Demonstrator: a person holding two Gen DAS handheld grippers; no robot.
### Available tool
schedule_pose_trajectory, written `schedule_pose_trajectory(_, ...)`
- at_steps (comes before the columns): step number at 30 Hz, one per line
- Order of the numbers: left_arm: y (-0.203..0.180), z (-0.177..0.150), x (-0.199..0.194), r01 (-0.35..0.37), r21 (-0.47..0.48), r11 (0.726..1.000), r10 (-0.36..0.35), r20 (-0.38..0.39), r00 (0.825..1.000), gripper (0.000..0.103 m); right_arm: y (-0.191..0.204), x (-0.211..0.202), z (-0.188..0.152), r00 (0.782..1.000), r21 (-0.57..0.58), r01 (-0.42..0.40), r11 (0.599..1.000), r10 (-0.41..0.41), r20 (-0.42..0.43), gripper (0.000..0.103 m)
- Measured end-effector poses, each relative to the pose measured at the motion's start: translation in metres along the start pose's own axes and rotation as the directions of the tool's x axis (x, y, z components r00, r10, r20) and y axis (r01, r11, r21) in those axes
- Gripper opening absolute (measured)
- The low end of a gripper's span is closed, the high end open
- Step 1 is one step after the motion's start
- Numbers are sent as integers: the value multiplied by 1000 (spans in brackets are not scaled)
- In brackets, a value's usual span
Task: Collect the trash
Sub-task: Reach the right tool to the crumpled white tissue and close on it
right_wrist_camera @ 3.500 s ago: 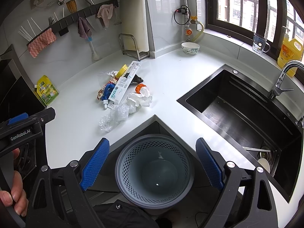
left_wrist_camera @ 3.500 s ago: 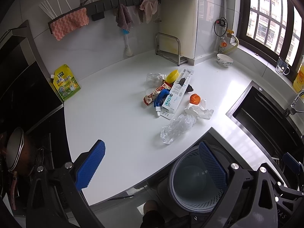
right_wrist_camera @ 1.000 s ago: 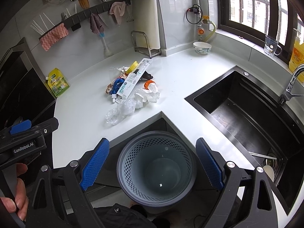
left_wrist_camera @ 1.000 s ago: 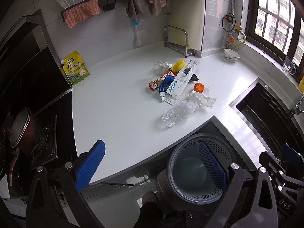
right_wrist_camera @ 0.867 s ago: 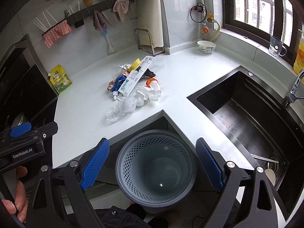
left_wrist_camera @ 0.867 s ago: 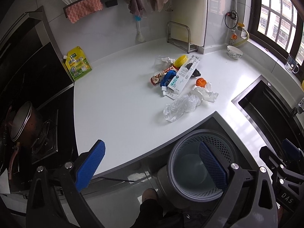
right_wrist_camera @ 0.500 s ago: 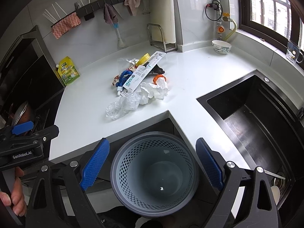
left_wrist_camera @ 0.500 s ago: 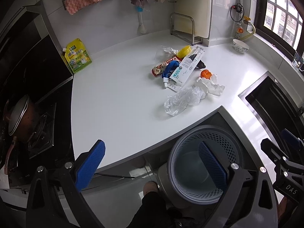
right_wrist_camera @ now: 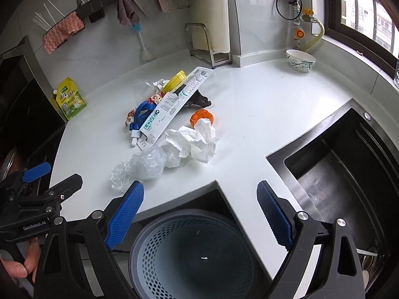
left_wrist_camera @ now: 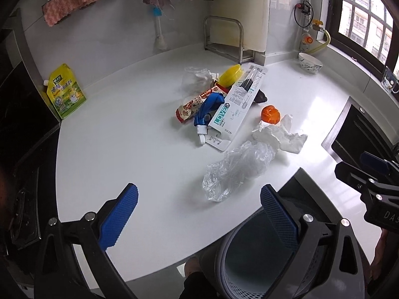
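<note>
Trash lies in a heap on the white counter (left_wrist_camera: 129,154): a crumpled clear plastic bag (left_wrist_camera: 237,169) (right_wrist_camera: 142,164), white crumpled tissue (left_wrist_camera: 279,134) (right_wrist_camera: 197,142), an orange cap (left_wrist_camera: 270,114) (right_wrist_camera: 200,115), a long white "LOVE" card package (left_wrist_camera: 237,107) (right_wrist_camera: 172,104), a blue strap (left_wrist_camera: 207,109), a snack wrapper (left_wrist_camera: 193,102) and a yellow lid (left_wrist_camera: 230,74). A grey perforated bin (right_wrist_camera: 192,256) (left_wrist_camera: 259,261) stands on the floor below the counter corner. My left gripper (left_wrist_camera: 199,214) is open and empty, near the plastic bag. My right gripper (right_wrist_camera: 200,211) is open and empty above the bin.
A black sink (right_wrist_camera: 344,169) is set into the counter at the right. A yellow refill pouch (left_wrist_camera: 64,92) leans by the stove at the left. A bowl (right_wrist_camera: 300,61), a metal rack (left_wrist_camera: 224,37) and a cutting board stand along the back wall.
Both grippers have moved forward and lower toward the counter. The trash heap looks larger and nearer. Both grippers stay open and empty.
</note>
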State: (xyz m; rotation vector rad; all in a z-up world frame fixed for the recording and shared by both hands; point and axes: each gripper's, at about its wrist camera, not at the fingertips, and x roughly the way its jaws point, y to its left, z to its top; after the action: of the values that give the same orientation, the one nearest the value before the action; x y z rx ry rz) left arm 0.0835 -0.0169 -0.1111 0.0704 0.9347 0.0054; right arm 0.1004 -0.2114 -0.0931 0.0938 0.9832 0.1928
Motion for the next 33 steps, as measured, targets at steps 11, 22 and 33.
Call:
schedule_pose_trajectory(11,-7,16,62,149,31,988,-148,-41,988,97,-5,75,33,998,-15,-21,1000,20,-56,88)
schedule_pose_trajectory(22,-4,20,82,213,31,977,-211,-59,976,97,1,125,51,995,-7,-21,1000,20,-99,88)
schedule_pose_trajectory(33,-2,20,96,235,26,972,-232,-87,969,97,0,150,54,985,38,-70,997,75,-158,32)
